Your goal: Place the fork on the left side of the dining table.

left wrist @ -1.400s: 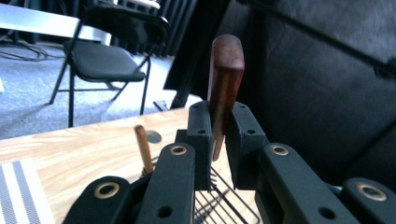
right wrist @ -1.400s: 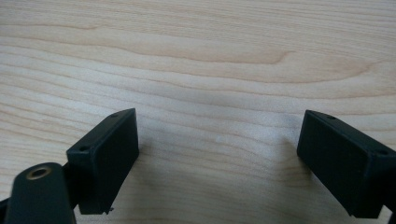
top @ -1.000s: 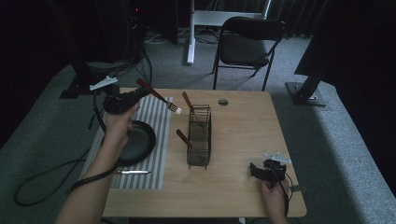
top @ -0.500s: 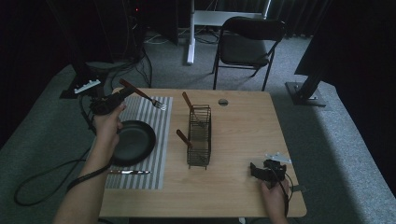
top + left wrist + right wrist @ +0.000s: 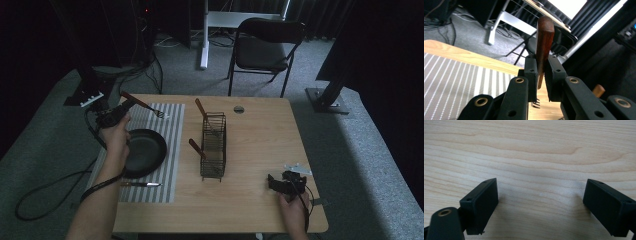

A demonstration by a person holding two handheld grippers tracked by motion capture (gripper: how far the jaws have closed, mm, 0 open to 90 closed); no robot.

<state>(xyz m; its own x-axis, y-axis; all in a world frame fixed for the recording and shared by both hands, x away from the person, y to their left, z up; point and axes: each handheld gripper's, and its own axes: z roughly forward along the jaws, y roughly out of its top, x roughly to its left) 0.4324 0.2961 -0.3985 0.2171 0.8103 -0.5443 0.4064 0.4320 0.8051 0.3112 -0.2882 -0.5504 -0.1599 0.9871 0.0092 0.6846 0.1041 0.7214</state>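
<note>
My left gripper [image 5: 116, 113] is clamped on the wooden handle of a fork [image 5: 543, 47], the tines [image 5: 160, 114] hanging out over the far end of the striped mat [image 5: 172, 150], just beyond the black pan [image 5: 144, 151]. The pads pinch the handle low down and most of its length stands free above them, so I judge the likeliest trouble is the fork pivoting or sliding in the grip if I tilt or bump it — the tines could then catch the pan's rim or scrape the mat. The wire caddy [image 5: 213, 145] sits just past the mat's inner edge with two wooden handles already leaning out of it, so a careless swing that way could snag them or tip the caddy. A knife [image 5: 141, 184] lies at the mat's near edge. My right gripper [image 5: 286, 183], jaws wide apart with nothing between them, rests low over bare table [image 5: 529, 150] near the near right corner — plenty of open wood there.
</note>
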